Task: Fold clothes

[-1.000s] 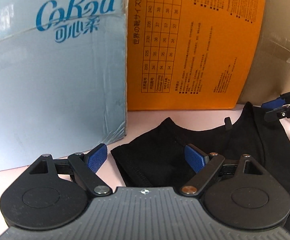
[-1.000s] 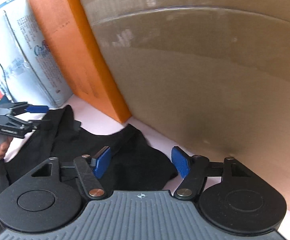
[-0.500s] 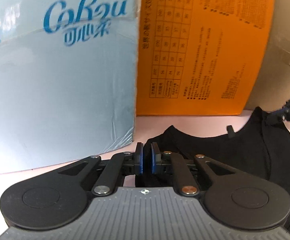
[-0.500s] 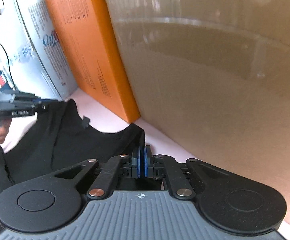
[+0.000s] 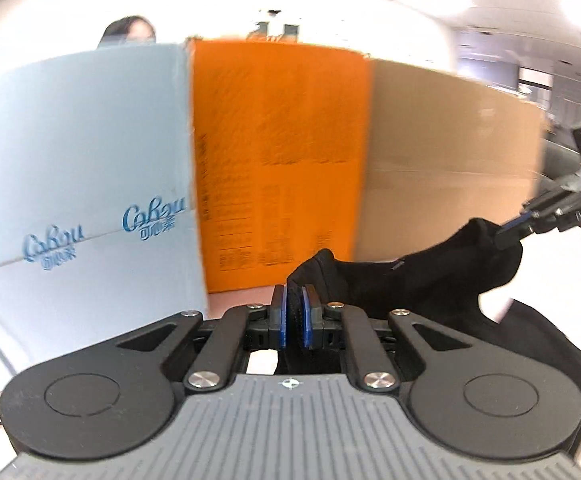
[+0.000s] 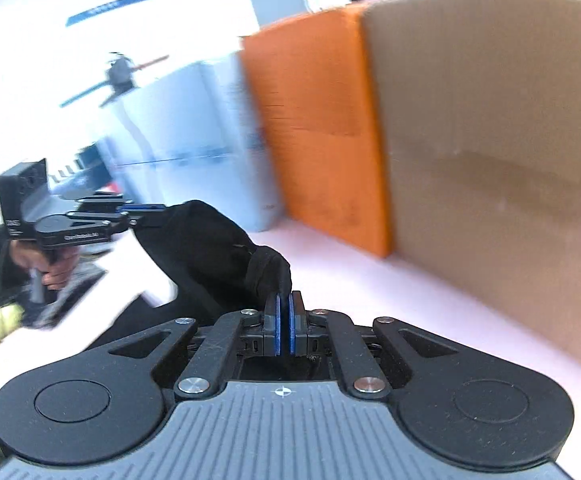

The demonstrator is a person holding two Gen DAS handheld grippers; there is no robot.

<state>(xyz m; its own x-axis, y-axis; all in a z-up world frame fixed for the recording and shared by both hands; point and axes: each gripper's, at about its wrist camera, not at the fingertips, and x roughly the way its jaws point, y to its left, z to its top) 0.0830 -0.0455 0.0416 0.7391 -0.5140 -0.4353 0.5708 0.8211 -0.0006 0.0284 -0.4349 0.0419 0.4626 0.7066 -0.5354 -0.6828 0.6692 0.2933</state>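
We have the black garment pinched at one shoulder in the left tool and at the other in the right tool, both clamped on cloth, lifted off the pink desk; next, we judge, both corners should travel together so the fold lands straight.

Left gripper clamped on black garment, blue pads pinching fold of fabric. Right gripper at right edge, also pinching garment; fabric strung between both, raised, rest hanging low at right. Behind: light-blue box left, orange box centre, brown carton right, standing side by side on pink tabletop. Person's head visible above blue box. Frame motion-blurred.
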